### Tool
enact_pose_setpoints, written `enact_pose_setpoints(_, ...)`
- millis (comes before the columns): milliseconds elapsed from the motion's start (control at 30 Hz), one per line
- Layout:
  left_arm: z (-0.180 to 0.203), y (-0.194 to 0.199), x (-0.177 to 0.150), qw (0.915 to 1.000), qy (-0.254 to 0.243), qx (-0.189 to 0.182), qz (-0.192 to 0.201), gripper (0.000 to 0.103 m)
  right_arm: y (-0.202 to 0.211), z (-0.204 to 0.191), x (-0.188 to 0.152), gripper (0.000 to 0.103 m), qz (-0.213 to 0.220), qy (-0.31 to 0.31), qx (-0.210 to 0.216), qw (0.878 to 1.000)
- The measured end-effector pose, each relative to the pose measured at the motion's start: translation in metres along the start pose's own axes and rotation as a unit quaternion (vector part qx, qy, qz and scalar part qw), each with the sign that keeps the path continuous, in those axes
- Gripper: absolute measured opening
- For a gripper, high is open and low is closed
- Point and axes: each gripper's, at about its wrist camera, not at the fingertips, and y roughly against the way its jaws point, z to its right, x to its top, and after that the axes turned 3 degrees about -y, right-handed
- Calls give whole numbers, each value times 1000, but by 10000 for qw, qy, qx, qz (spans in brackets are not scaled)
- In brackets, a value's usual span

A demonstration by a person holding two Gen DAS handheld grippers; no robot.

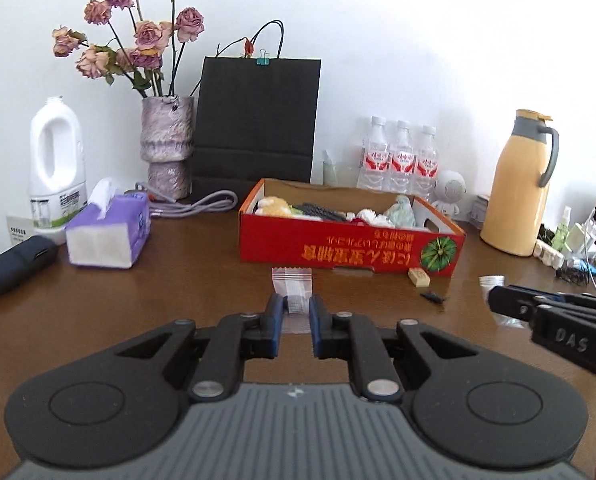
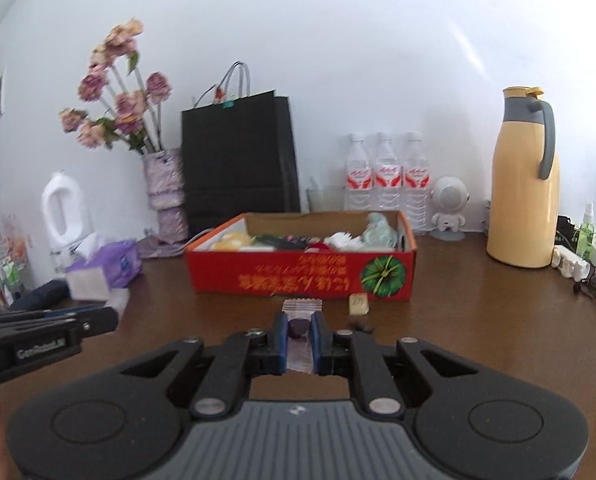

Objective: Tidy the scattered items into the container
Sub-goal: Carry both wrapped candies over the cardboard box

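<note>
Both grippers close on small clear zip bags just short of the red cardboard box [image 1: 349, 248] at twelve o'clock: left gripper [image 1: 292, 312] pinches its staple bag [image 1: 292, 286], right gripper [image 2: 300, 330] its purple-bead bag [image 2: 299, 320], likely for dropping in.

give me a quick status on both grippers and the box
Left hand-held gripper closed on clear packet. Right hand-held gripper closed on purple-sweet packet. Red box ahead, path clear.

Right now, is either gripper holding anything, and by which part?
Each gripper pinches a small clear packet by its near end: the left gripper a packet, the right gripper one holding something purple.
</note>
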Motion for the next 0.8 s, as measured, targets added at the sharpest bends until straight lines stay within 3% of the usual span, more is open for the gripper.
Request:
enact_pose_setpoints(200,-6,33,-15,9997,-21,181,184,15,18,-24,-16,11,-78,76,264,9996)
enact_pose_setpoints(400,-6,34,-12,9996,-10,95,259,15,31,-33,-13,11,143,246,219,9994)
enact_pose_setpoints(500,-5,28,-3,9994,-28,-4,349,15,25,-22,-3,11,54,-8,278,9996)
enact_pose_setpoints(633,-10,3,32,9984,72,-228,517,15,2,-9,26,11,135,-60,233,9996)
enact_pose_setpoints(800,-11,-62,101,9962,20,-431,754,15,-37,10,93,11,586,89,61,9982)
